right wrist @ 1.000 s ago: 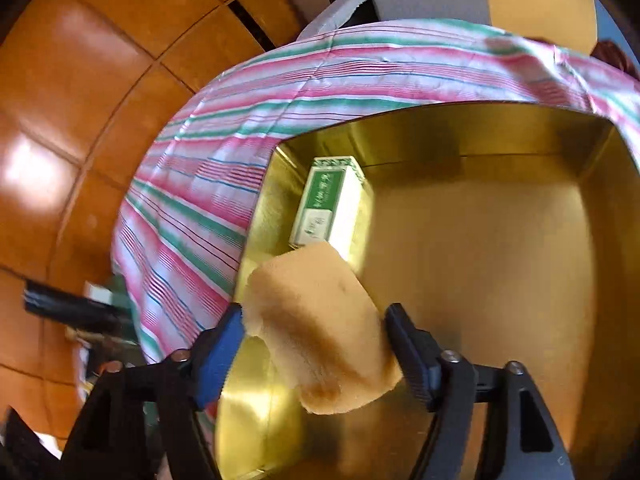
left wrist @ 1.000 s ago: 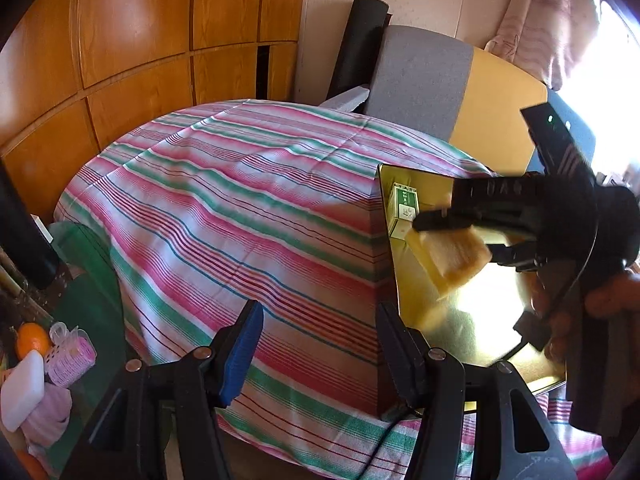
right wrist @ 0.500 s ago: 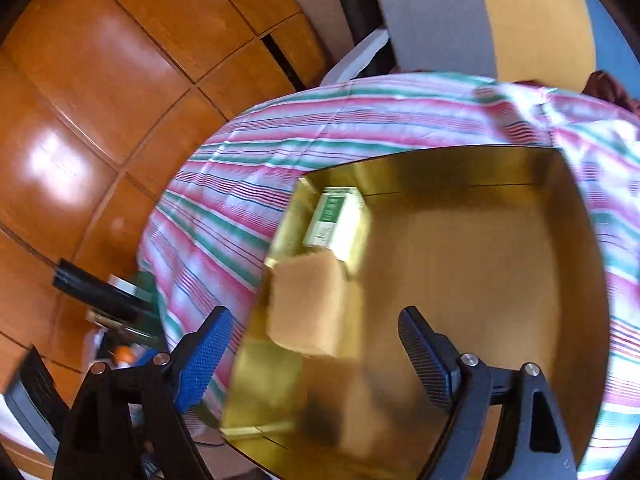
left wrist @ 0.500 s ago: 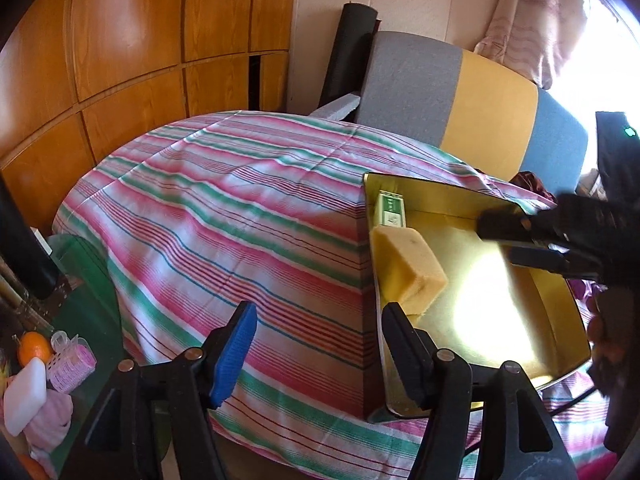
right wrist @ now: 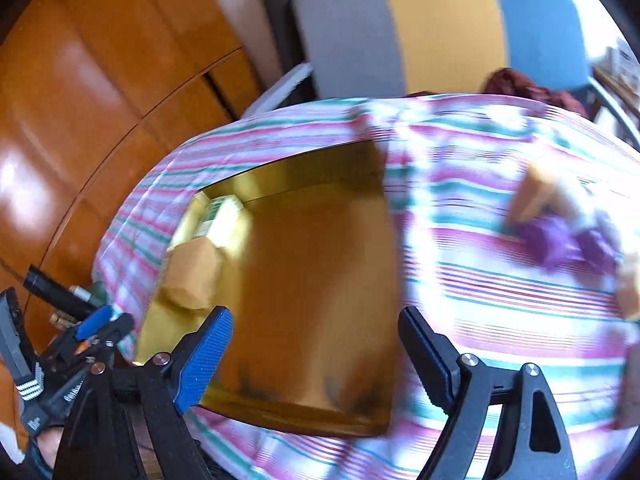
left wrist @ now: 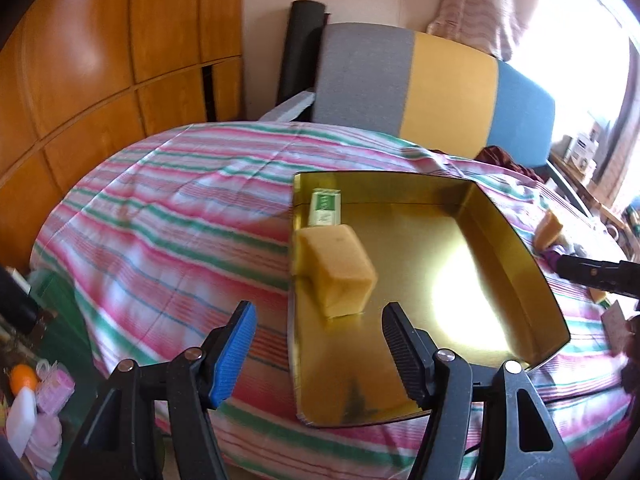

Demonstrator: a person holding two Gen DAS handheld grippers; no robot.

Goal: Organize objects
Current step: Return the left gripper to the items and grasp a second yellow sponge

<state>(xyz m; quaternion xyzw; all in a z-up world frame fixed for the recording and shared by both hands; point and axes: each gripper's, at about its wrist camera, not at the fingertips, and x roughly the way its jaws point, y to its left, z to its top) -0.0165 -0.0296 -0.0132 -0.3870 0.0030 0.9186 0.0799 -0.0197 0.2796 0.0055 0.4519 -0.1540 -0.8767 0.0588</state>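
Note:
A gold tray (left wrist: 516, 240) (right wrist: 304, 412) lies on the striped tablecloth. A yellow sponge block (left wrist: 338, 270) (right wrist: 196, 276) sits in it at the left side, just in front of a green and white box (left wrist: 325, 208) (right wrist: 218, 216). My left gripper (left wrist: 318, 346) is open and empty, above the tray's near left edge. My right gripper (right wrist: 314, 352) is open and empty, above the tray's near right part; its tip (left wrist: 596, 274) shows at the right of the left wrist view. Another yellow piece (left wrist: 549, 227) (right wrist: 536, 194) and a purple thing (right wrist: 560, 240) lie right of the tray.
The striped tablecloth (left wrist: 172, 216) covers a round table. A grey, yellow and blue chair back (left wrist: 436, 88) stands behind it. Wooden panels (left wrist: 92, 64) are at the left. Small things including an orange ball (left wrist: 22, 376) lie on the floor at lower left.
My right gripper let go of the yellow sponge block in the tray, opened, and drew back to the right. The left gripper stayed open and rose slightly.

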